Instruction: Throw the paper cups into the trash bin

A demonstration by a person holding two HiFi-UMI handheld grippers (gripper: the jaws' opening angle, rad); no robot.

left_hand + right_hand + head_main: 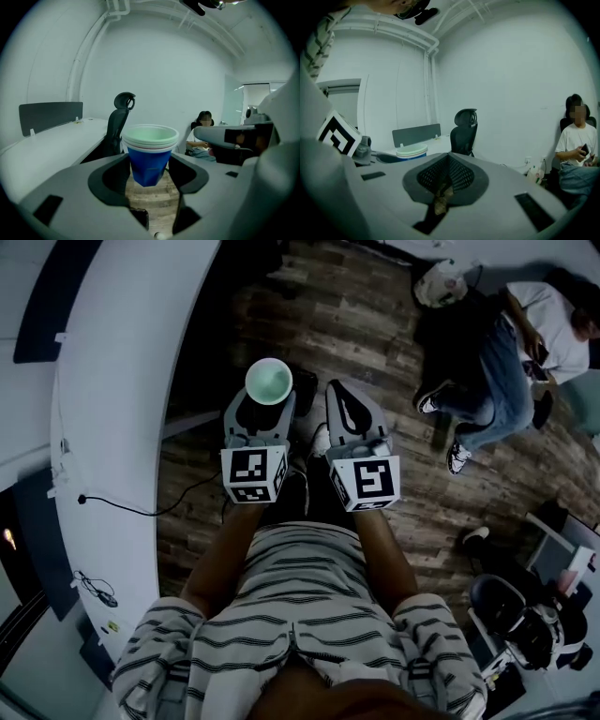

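Cups point(149, 154) in left gripper point(149, 174), near desk edge point(167, 362).

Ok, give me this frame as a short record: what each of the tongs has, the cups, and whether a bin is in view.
left tongs: shut on cups, holding them upright
right tongs: shut, nothing between them
cups: nested stack, blue outside, above the floor
bin: not in any view
desk: white, to the person's left
chair: black, by the desk
bystander: seated, off to the right
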